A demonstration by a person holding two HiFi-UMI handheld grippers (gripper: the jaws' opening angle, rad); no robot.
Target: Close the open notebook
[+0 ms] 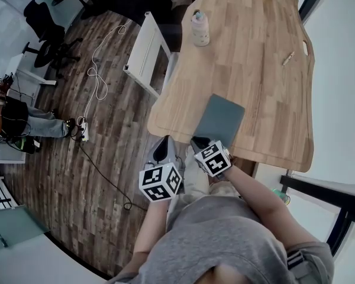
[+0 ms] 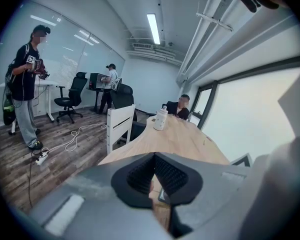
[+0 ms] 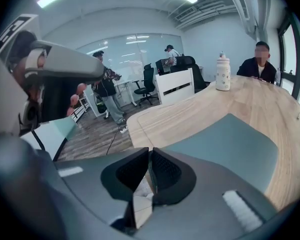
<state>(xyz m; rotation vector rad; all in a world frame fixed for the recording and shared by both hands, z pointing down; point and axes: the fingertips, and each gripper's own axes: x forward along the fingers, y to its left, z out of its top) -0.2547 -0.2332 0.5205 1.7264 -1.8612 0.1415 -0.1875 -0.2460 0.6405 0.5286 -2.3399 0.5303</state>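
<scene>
The notebook [image 1: 220,120] lies shut on the wooden table [image 1: 254,58] near its front edge, grey-green cover up. In the right gripper view the cover [image 3: 230,144] spreads flat just ahead and to the right. My right gripper [image 1: 198,142] hovers at the notebook's near edge; its jaws [image 3: 149,151] stand open by a narrow slit, and I see nothing pinched between them. To the left of that, my left gripper [image 1: 163,142] hangs off the table's front corner. Its jaws [image 2: 154,156] are shut and empty.
A pale bottle [image 1: 200,28] stands at the far end of the table and a pen [image 1: 289,58] lies at its right side. A white chair [image 1: 145,52] sits against the left edge. A cable [image 1: 97,81] trails over the floor. People stand and sit around the room.
</scene>
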